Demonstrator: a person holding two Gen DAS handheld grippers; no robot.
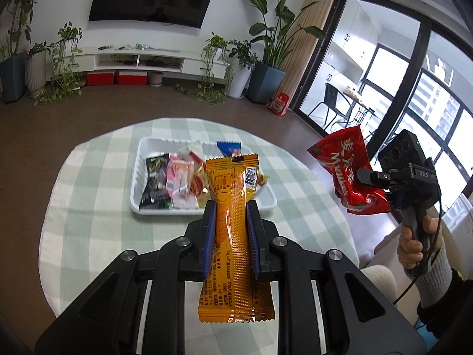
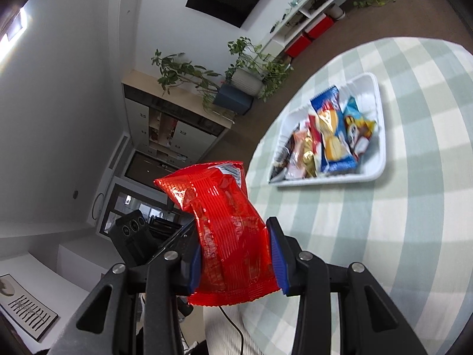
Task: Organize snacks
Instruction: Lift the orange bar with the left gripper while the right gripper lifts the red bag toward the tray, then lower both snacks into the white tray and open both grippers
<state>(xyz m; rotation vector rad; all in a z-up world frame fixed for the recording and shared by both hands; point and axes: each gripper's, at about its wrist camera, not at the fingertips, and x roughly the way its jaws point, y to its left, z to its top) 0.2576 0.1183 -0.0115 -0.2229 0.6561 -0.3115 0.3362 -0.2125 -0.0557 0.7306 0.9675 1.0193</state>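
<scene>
My left gripper (image 1: 231, 207) is shut on a long orange snack packet (image 1: 235, 236), pinched at its middle and held above the round checked table (image 1: 88, 207). A white tray (image 1: 136, 189) with several snack packets lies on the table just beyond the orange one. My right gripper (image 2: 233, 227) is shut on a crumpled red snack bag (image 2: 227, 230), lifted off to the side of the table. The left wrist view shows the same red bag (image 1: 348, 171) at the right, in the right gripper (image 1: 369, 179) held by a hand. In the right wrist view the tray (image 2: 381, 136) lies far right on the table (image 2: 399, 236).
Potted plants (image 1: 272, 59) and a low white TV cabinet (image 1: 153, 62) stand along the far wall, with red boxes (image 1: 116, 77) under it. A glass door (image 1: 369, 74) is at the right. A person's sleeve (image 1: 434, 278) shows at the lower right.
</scene>
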